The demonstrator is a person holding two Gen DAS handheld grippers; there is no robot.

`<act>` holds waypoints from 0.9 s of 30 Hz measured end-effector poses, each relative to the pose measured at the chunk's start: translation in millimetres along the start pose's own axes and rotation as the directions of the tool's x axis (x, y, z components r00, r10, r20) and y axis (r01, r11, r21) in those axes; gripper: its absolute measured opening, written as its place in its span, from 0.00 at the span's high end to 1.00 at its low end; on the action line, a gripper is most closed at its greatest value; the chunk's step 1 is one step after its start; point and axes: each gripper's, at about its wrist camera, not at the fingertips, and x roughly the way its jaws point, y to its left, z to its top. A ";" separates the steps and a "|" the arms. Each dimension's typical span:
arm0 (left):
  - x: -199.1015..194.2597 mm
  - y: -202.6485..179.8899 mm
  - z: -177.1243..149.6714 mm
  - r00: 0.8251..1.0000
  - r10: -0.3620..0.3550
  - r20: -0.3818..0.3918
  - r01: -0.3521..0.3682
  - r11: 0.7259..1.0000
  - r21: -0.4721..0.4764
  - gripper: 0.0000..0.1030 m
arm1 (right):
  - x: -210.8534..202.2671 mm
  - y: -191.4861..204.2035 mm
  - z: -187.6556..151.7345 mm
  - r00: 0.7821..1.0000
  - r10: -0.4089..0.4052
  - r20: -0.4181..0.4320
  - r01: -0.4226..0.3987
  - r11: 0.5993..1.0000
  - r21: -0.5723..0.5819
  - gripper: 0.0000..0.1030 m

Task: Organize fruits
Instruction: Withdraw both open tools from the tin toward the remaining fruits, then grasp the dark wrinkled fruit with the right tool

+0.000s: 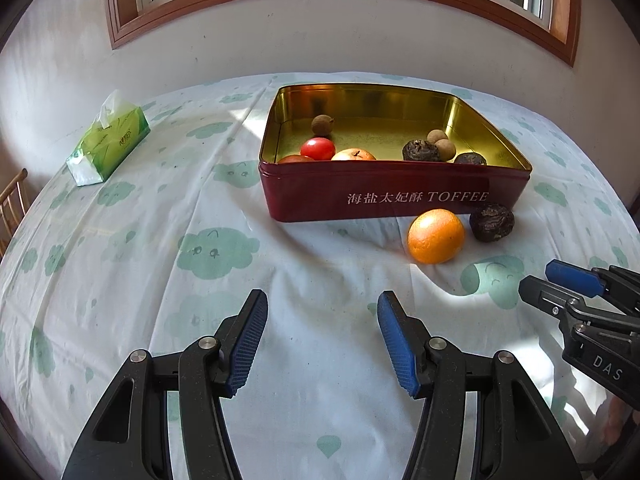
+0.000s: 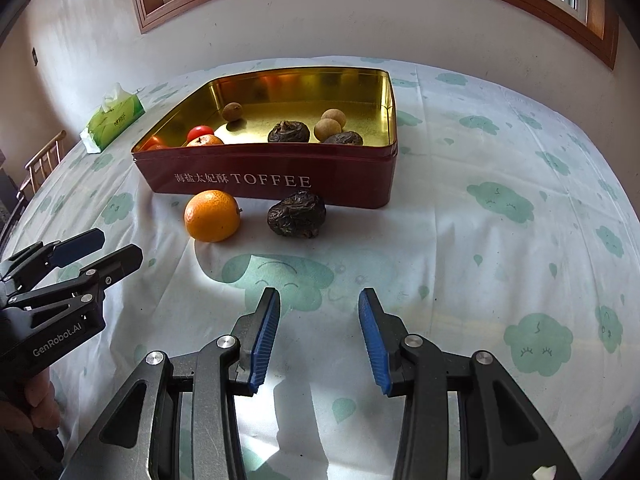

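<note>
Tissue pack (image 1: pixel 108 142) at upper left of the left wrist frame, on cloud-print cloth (image 1: pixel 160 260). Red toffee tin (image 1: pixel 394 196) at centre, lidless, holding a tomato (image 1: pixel 318 149), pale round fruits and dark wrinkled ones. Orange (image 1: pixel 436 236) just below the tin's front wall, dark wrinkled fruit (image 1: pixel 492 223) beside it on the right, both on the cloth outside the tin. Left gripper (image 1: pixel 322 340) at bottom centre, jaws parted, nothing between them. Right gripper (image 2: pixel 318 338) at bottom centre of its own frame, jaws likewise apart and empty, below the wrinkled fruit.
</note>
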 end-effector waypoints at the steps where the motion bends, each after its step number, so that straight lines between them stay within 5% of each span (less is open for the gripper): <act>1: 0.2 0.3 -1.0 1.000 -0.001 -0.001 0.001 1.000 0.000 0.43 | 1.4 0.8 -0.2 1.000 0.000 -0.002 0.000 1.000 -0.003 0.62; 27: 12.8 13.9 -3.0 1.000 -0.028 -0.014 0.028 1.000 -0.013 0.43 | 39.4 22.3 37.8 0.999 -0.029 0.028 0.031 0.996 -0.079 0.63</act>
